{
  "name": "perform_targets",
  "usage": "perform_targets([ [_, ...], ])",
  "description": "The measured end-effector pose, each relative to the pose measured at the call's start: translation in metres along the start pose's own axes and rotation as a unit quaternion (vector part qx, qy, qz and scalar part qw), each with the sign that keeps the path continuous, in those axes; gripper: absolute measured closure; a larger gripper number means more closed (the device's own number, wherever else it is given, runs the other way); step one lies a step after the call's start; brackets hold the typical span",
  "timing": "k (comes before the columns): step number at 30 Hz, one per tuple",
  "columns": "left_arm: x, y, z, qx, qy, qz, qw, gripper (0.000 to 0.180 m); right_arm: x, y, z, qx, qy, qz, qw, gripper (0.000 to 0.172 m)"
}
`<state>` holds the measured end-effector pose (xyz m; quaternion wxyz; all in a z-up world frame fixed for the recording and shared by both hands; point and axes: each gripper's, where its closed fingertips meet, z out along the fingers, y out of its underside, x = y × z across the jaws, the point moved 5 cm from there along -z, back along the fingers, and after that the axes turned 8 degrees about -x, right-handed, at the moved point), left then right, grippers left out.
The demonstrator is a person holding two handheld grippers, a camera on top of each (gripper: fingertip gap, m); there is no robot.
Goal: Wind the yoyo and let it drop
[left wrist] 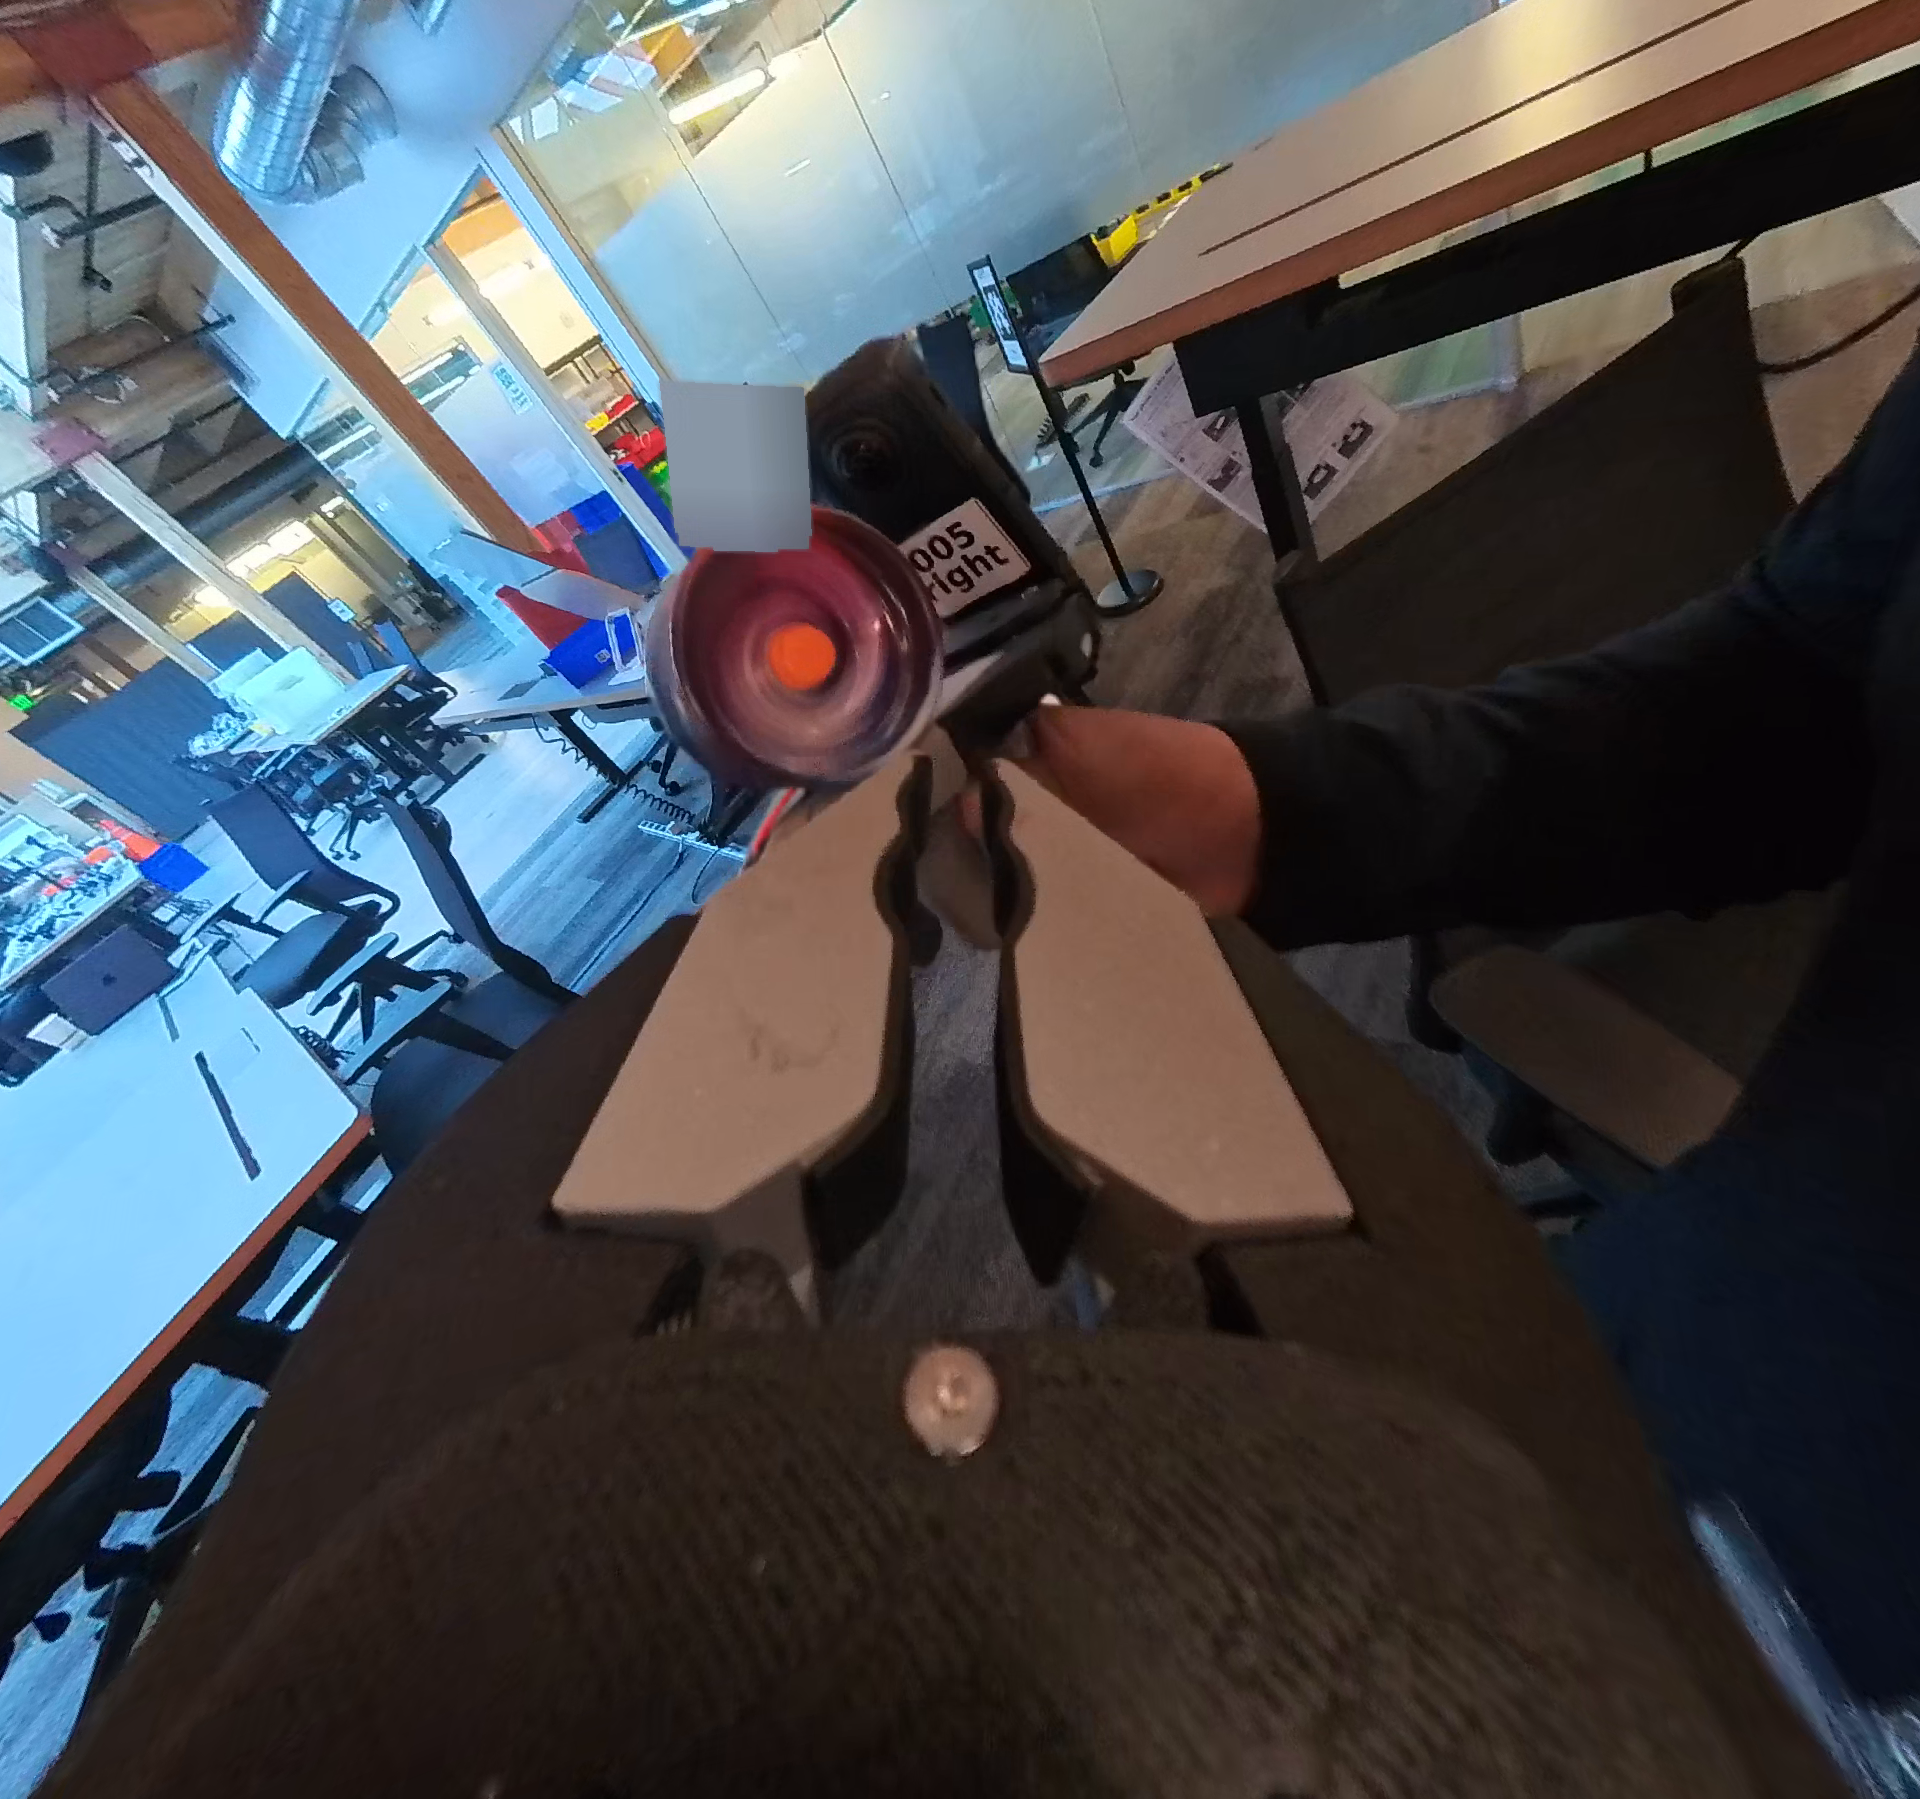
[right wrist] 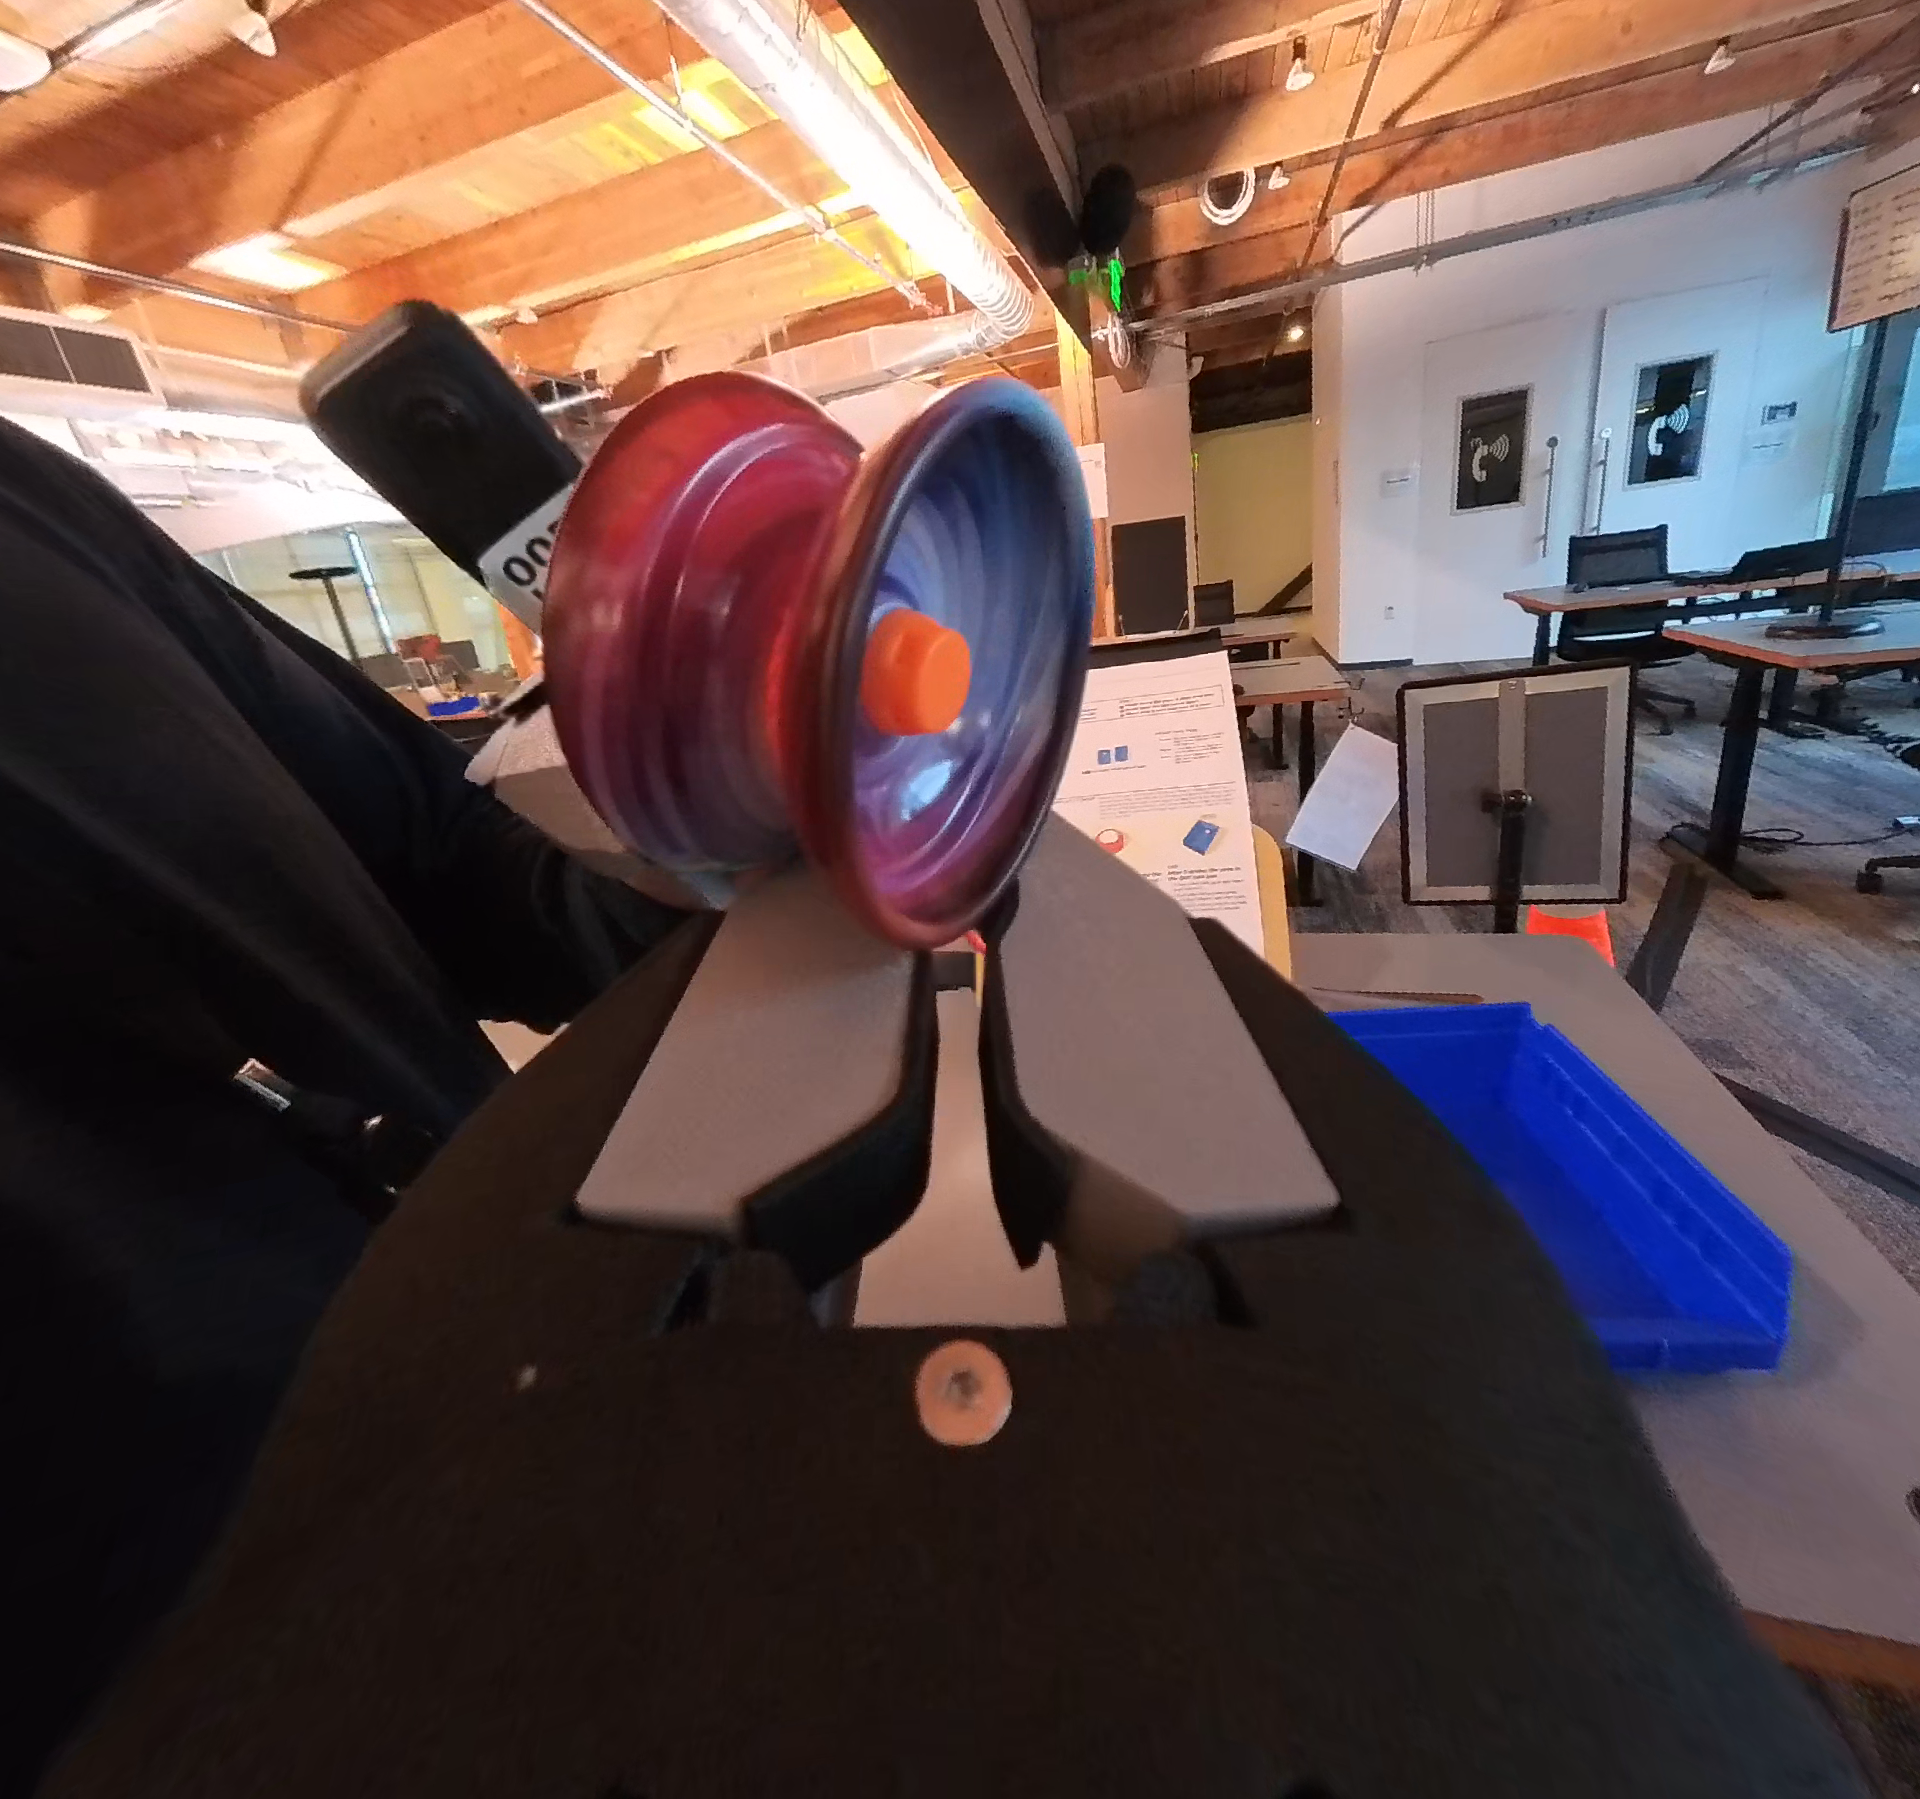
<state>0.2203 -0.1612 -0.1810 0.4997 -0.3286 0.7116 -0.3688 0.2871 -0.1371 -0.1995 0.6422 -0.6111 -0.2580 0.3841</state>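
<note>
Right claw (right wrist: 961, 949) clenched on thin red string (right wrist: 977, 939) under glossy, flared purple-blue yoyo (right wrist: 831, 658); left claw (left wrist: 951, 793) nearly closed, grasp unclear

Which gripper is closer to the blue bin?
Right. The right gripper sits just left of the blue bin. The left gripper is farther left, on the other side of the yoyo.
</note>
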Motion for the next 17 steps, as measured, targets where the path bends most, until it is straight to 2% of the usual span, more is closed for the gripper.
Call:
perform_targets([
  [4, 0.008, 0.018, -0.013, -0.017, 0.000, -0.018, 1.000, 0.173, 0.000, -0.005, -0.009, 0.003, 0.013, -0.005, 1.000, 0.172],
  [11, 0.026, 0.074, -0.034, -0.057, -0.004, -0.105, 0.993, 0.174, 0.008, -0.026, -0.039, -0.003, 0.063, -0.013, 0.998, 0.172],
  [15, 0.030, 0.098, -0.042, -0.066, -0.015, -0.135, 0.989, 0.176, 0.019, -0.052, -0.062, -0.035, 0.106, -0.032, 0.993, 0.172],
  [17, 0.031, 0.111, -0.041, -0.066, -0.013, -0.156, 0.985, 0.177, 0.038, -0.065, -0.074, -0.082, 0.141, -0.037, 0.986, 0.172],
])
